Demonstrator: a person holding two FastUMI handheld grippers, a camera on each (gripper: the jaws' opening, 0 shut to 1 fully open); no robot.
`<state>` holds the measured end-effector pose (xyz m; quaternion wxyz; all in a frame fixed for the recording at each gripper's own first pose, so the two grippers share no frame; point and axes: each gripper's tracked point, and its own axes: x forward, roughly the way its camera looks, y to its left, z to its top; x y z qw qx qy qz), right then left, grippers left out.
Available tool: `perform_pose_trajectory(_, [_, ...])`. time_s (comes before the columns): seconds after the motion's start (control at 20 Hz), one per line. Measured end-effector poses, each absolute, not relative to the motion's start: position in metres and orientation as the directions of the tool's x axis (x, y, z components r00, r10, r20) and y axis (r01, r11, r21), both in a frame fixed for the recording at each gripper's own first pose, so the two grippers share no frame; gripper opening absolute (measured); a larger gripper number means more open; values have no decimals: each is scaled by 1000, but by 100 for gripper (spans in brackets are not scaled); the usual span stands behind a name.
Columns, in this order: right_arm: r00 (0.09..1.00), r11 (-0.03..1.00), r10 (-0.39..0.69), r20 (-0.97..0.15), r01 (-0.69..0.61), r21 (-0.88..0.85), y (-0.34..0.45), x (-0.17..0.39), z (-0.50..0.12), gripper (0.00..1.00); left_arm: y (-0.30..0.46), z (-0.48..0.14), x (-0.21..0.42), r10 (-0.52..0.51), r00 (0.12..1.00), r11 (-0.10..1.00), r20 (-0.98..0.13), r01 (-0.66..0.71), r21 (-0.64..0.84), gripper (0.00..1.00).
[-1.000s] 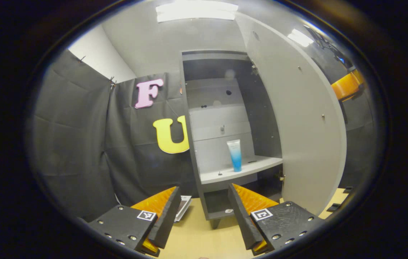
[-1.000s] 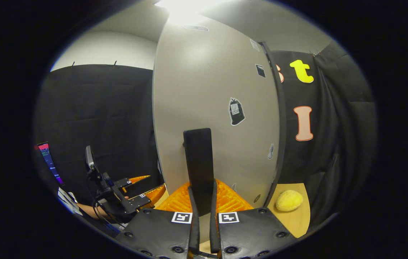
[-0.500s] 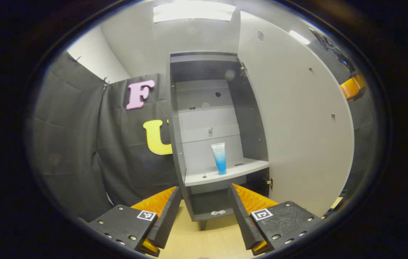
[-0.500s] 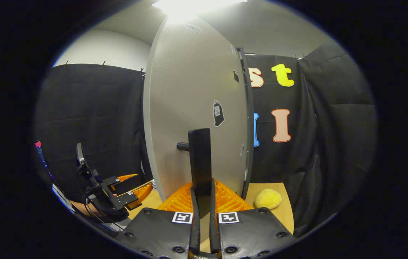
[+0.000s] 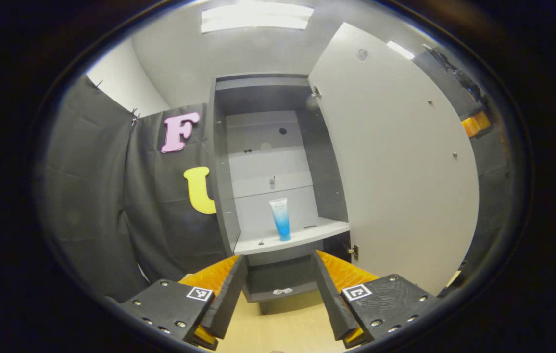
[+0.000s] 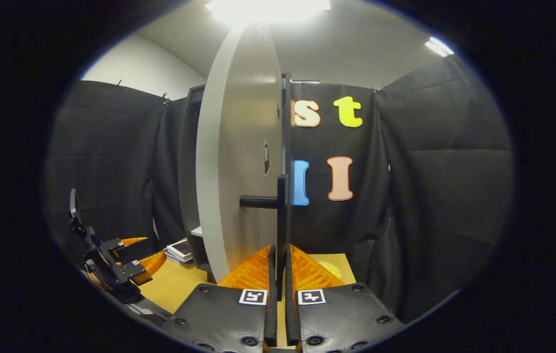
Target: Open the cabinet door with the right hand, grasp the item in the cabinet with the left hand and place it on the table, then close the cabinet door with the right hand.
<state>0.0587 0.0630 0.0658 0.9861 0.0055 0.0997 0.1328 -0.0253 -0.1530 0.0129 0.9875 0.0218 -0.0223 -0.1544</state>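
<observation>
My right gripper [image 6: 278, 279] pinches the grey door's black bar handle [image 6: 281, 230], so my spread left gripper [image 5: 278, 289] should approach the upright blue-and-white tube [image 5: 281, 218] squarely

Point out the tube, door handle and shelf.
tube [image 5: 281, 219], left gripper view, mid-body.
door handle [image 6: 281, 215], right gripper view, upright bar above the right tongs.
shelf [image 5: 291, 241], left gripper view, front edge.

Stack of books [image 6: 180, 250] on tabletop beside cabinet foot; yellow soft lump [image 6: 329, 268] at books' far right.
</observation>
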Motion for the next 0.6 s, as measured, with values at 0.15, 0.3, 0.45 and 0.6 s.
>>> perform_pose_trajectory(0.15, [935, 952, 304, -183, -292, 90, 67, 55, 66, 7, -162, 15, -28, -302, 953, 952, 37, 300, 56, 80])
perform_pose_trajectory(0.3, [927, 943, 328, -180, -311, 120, 63, 44, 68, 11, -173, 14, -29, -299, 954, 953, 30, 297, 56, 80])
perform_pose_trajectory(0.45, [905, 917, 390, -169, -364, 163, 60, 23, 74, 13, -189, 19, -26, -294, 955, 955, 31, 292, 54, 80])
perform_pose_trajectory(0.6, [933, 944, 326, -153, -313, 104, 19, 23, 76, 17, -207, 23, -16, -282, 959, 959, 37, 280, 42, 80])
